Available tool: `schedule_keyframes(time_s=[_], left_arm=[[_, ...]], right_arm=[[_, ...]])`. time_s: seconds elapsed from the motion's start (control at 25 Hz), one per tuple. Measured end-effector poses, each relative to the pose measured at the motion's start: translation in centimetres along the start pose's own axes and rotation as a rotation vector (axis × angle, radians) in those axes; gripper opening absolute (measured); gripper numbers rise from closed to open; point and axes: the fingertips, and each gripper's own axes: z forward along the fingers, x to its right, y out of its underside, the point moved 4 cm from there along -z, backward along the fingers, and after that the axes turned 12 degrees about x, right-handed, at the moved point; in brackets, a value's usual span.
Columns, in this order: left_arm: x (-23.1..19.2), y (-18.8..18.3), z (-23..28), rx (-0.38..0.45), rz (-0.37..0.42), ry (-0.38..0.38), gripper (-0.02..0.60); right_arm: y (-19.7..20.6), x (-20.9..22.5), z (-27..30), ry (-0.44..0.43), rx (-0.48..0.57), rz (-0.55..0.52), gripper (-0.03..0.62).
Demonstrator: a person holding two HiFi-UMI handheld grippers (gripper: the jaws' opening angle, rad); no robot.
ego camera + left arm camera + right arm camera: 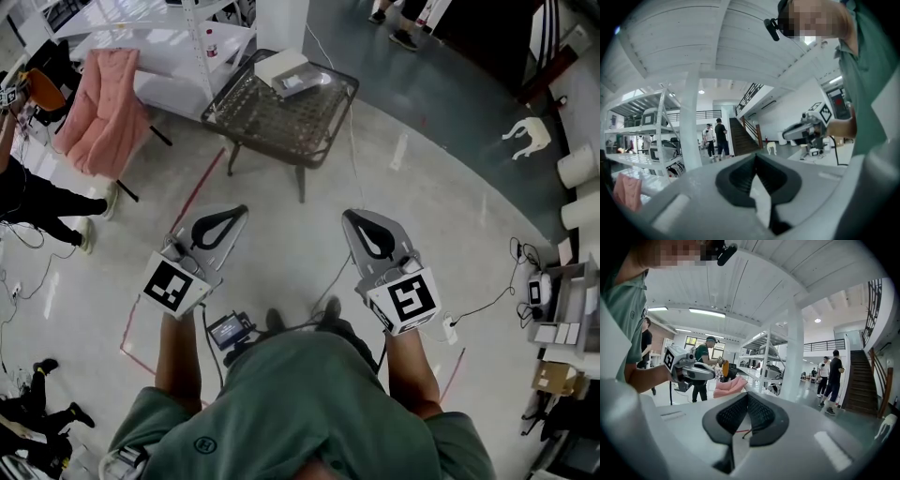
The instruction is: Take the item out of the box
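Note:
A white box (281, 66) lies on a dark wicker table (272, 122) ahead of me, with a pale flat item (311, 82) beside it at the table's far corner. What the box holds cannot be seen. My left gripper (240, 212) and my right gripper (348, 216) are held side by side over the floor, well short of the table, both pointing towards it. The left gripper (755, 155) has its jaw tips touching and nothing between them. The right gripper (747, 394) is shut and empty too. Each gripper view shows the other gripper off to the side.
A pink cloth (105, 105) hangs over a frame left of the table, with white shelving (202, 37) behind. A person (33, 202) stands at the far left. Red tape lines (192, 192) mark the floor. Cables and boxes (553, 319) lie at the right. A white pillar (794, 357) stands ahead.

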Motion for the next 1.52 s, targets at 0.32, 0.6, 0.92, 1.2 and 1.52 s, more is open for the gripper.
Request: schedule_keyframes(time_s=[0.32, 0.6, 0.92, 1.2, 1.52], left_arm=[[0.7, 0.3, 3.2, -0.002, 0.002, 0.018, 0.002], [1.7, 0.9, 9.5, -0.038, 0.016, -0.021, 0.002], [1.7, 2.5, 18.1, -0.074, 0.010, -0.113, 0.002], [1.7, 2.5, 23.2, -0.070, 0.029, -0.174, 0.002], [-0.3, 3.3, 23.1, -0.095, 0.029, -0.192, 0.002]], right_arm=[[0.4, 3.1, -1.0, 0.005, 0.018, 0.007, 0.005], [2.5, 9.6, -1.7, -0.055, 0.037, 0.044, 0.005], [4.7, 18.6, -0.7, -0.164, 0.050, 0.067, 0.005], [5.3, 22.0, 0.3, -0.275, 0.075, 0.074, 0.005], [6.5, 23.5, 2.4, -0.273, 0.063, 0.096, 0.005]])
